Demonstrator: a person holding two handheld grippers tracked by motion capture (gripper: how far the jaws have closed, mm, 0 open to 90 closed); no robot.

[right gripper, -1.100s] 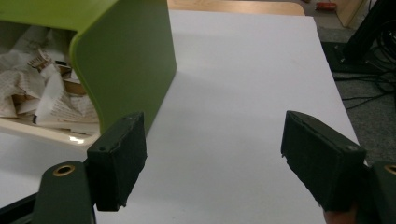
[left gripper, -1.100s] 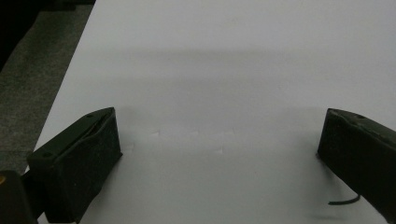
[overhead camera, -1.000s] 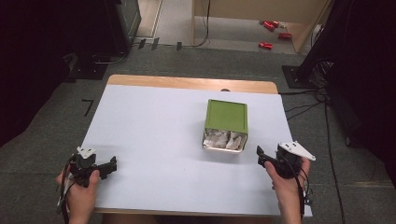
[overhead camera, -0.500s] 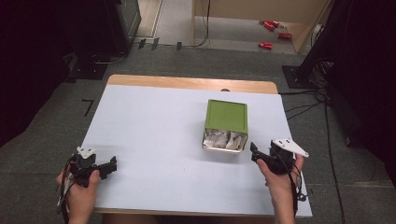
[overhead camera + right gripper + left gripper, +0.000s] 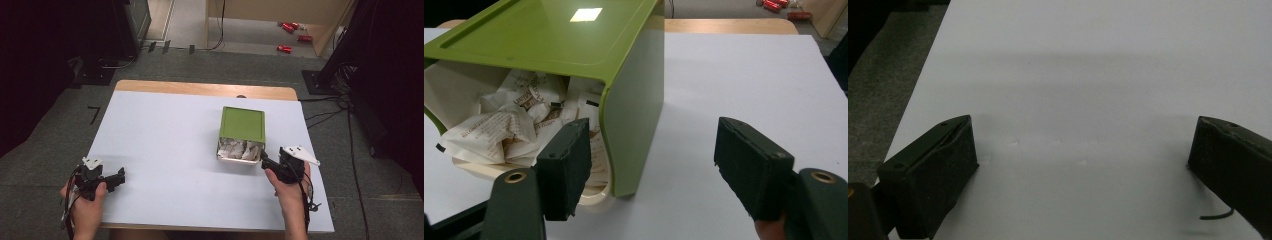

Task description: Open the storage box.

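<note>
High view is showing me a white desk (image 5: pixel 165 150) with a green bin (image 5: pixel 242 125) lying on its side right of centre, its open mouth facing the near edge and crumpled paper (image 5: pixel 239 149) spilling out of it. I am holding the right gripper (image 5: pixel 266 161) just beside the near right corner of that bin, the hand (image 5: pixel 287 182) coming in from the near edge. In the right gripper view the bin (image 5: pixel 574 45) is looming close on the left: the gripper (image 5: pixel 659 165) is standing with its jaws spread, and they have just been closing a little. One jaw is sitting in front of the bin's open mouth, overlapping the paper wads (image 5: pixel 499 125) and the pale rim, while the other is hanging over bare desk (image 5: pixel 749 75) to the right. The bin's green side wall is lying between the two jaws, and I am seeing no pad pressing on it. My left gripper (image 5: pixel 116 176) is resting at the near left part of the desk, well apart from the bin, held in the left hand (image 5: pixel 87 200). In the left gripper view that gripper (image 5: pixel 1083 160) is showing its jaws wide apart with bare white desk (image 5: pixel 1088 75) between them and nothing gripped. Beyond the far edge of the desk some red cans (image 5: pixel 292 35) are lying on the floor.
</note>
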